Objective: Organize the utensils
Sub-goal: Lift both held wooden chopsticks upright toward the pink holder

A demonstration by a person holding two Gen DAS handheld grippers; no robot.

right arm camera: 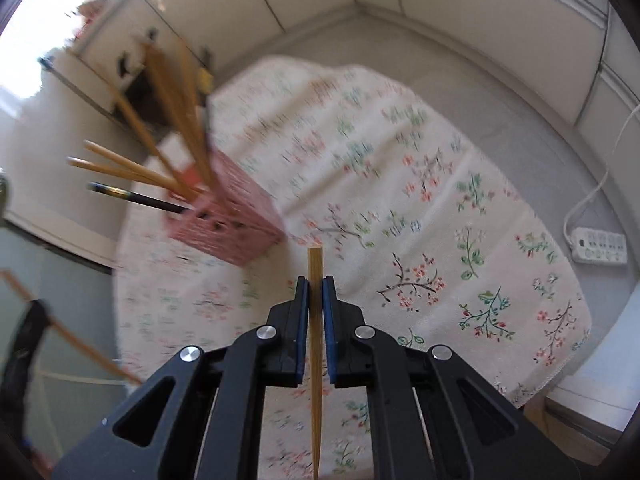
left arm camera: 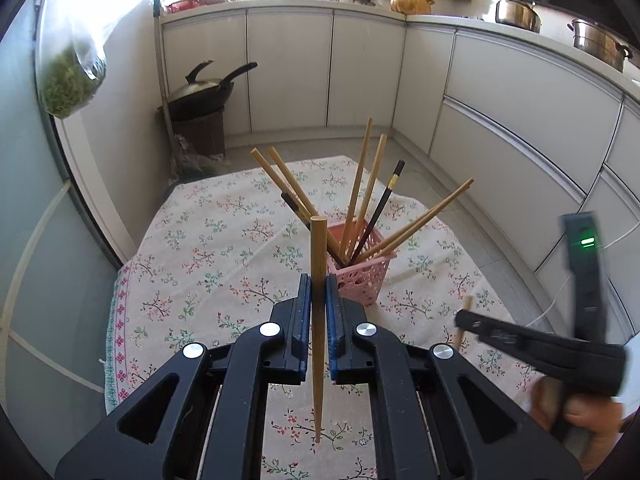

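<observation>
At frame left sits a wok [left arm camera: 202,94]. My left gripper [left arm camera: 318,292] pinches a wooden chopstick [left arm camera: 318,320] upright at centre, the pink basket [left arm camera: 362,276] of chopsticks just behind. My right gripper [right arm camera: 316,292] clamps another chopstick [right arm camera: 315,360] over the floral cloth [right arm camera: 400,200]; power strip [right arm camera: 598,245] far right.

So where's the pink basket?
The pink basket stands on the flowery cloth, mid-frame in the left wrist view, just beyond the left gripper, with chopsticks sticking out.
</observation>
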